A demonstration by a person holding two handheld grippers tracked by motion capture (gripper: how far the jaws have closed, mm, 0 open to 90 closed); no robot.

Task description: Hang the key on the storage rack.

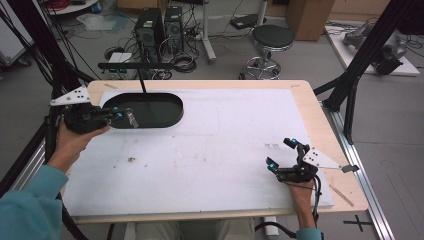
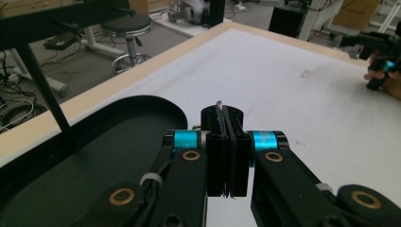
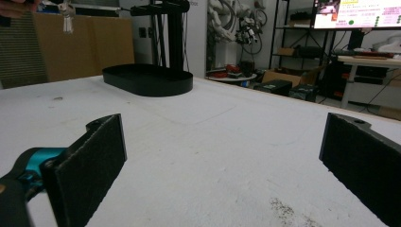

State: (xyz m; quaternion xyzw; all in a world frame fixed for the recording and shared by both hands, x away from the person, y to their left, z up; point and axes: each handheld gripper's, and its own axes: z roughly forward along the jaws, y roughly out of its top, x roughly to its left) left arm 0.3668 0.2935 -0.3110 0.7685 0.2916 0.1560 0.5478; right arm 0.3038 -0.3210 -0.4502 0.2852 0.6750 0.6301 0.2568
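A black oval tray [image 1: 165, 114] lies at the table's back left, with a thin post [image 1: 142, 85] rising from it to a horizontal bar [image 1: 135, 65]. My left gripper [image 1: 120, 115] hovers over the tray's left end, shut on a small grey metal item [image 1: 132, 119] that hangs from its tips. In the left gripper view the jaws of this gripper [image 2: 222, 116] are pressed together, with a thin edge of the item [image 2: 219, 104] showing between them. My right gripper [image 1: 285, 152] rests near the front right of the table, open and holding nothing. The right gripper view shows the gripper [image 3: 222, 156] with its pads wide apart over bare white surface, the tray [image 3: 147, 79] far ahead, and the metal item [image 3: 66, 20] dangling at top left.
A white mat [image 1: 215, 145] covers a wooden table [image 1: 320, 125]. A small dark speck [image 1: 131, 160] lies on the mat at front left. Beyond the table's far edge stand a stool [image 1: 271, 42] and computer towers [image 1: 159, 30]. Black frame posts [image 1: 350, 85] flank the table.
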